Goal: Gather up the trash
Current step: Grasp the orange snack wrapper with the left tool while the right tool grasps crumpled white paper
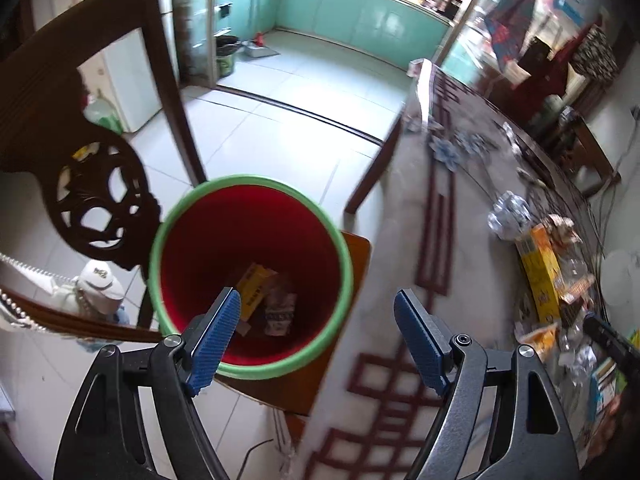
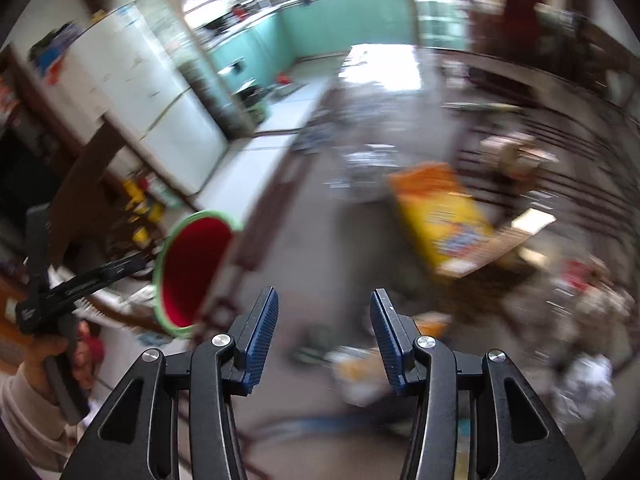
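Inside the green-rimmed red bin (image 1: 256,276) lie a yellow box (image 1: 252,286) and wrapper (image 1: 280,308).

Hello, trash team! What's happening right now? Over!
Left gripper open, empty, above the red bin. Right gripper open, empty, over the littered table. Bin holds a yellow box and wrapper. Nothing blocking.

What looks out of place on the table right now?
Litter crowds the table: a yellow box, crumpled foil and wrappers. The red bin beside it holds only a few pieces.
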The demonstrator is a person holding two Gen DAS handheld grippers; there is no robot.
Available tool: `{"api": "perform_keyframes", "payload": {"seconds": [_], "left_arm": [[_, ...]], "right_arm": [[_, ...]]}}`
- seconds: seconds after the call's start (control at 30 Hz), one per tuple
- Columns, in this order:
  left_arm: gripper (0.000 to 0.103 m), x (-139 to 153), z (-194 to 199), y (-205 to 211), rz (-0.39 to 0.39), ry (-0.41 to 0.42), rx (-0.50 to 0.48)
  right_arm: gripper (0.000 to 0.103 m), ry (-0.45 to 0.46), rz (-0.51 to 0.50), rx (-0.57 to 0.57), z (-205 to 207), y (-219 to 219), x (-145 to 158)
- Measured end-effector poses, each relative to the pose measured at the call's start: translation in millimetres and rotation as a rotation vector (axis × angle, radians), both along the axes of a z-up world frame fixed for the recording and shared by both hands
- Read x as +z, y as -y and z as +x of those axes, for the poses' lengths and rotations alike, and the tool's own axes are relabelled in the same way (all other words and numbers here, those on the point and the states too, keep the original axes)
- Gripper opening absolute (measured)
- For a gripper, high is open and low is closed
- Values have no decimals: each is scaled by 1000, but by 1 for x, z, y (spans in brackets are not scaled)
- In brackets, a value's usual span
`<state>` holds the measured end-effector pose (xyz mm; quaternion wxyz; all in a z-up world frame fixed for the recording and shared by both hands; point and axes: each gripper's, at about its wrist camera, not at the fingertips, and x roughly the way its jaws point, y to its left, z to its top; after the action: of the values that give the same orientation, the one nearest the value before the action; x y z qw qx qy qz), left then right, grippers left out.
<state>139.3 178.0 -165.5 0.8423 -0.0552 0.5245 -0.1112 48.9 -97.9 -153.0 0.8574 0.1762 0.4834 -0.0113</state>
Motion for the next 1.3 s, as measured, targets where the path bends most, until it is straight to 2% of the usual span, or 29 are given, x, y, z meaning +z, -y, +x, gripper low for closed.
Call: {"api": "perform_keyframes", "payload": {"seconds": [0.17, 0.27, 0.47, 0.6, 0.7, 0.77, 0.83, 0.87, 0.9, 0.93, 0.97, 1.0, 1.1, 1.3], "left_arm": [[79, 1, -11, 37, -9, -11, -87], [79, 3, -18, 56, -15, -13, -112], [79, 11, -43, 103, -35, -21, -182], [79, 7, -69, 160, -70, -46, -313], [79, -5, -83, 205, -43, -51, -419], [79, -15, -87, 225, -14, -63, -450], [74, -28, -87, 241, 9, -96, -454], [61, -34, -86, 245, 17, -112, -448], [40, -40, -86, 248, 28, -132, -440], [33, -44, -86, 249, 30, -145, -435], [20, -47, -87, 249, 25, -158, -428], [15, -48, -88, 249, 23, -167, -422], [14, -40, -91, 245, 38, -138, -396], [14, -7, -96, 223, 31, -76, -313]], "right_arm": [[46, -35, -12, -158, -41, 61, -3], [46, -42, 20, -203, -59, 88, -6], [46, -52, 31, -215, -83, 120, -9], [46, -72, 33, -209, -95, 137, -15], [46, -80, 37, -203, -103, 150, -19], [46, -83, 37, -195, -106, 156, -20], [46, -81, 35, -187, -111, 163, -20], [46, -79, 35, -185, -112, 166, -20], [46, -77, 34, -183, -113, 168, -20], [46, -77, 35, -181, -116, 172, -20], [46, -78, 38, -180, -117, 174, -21], [46, -80, 42, -179, -119, 176, -22], [46, -99, 62, -170, -121, 182, -28], [46, -123, 125, -125, -114, 183, -43]]}}
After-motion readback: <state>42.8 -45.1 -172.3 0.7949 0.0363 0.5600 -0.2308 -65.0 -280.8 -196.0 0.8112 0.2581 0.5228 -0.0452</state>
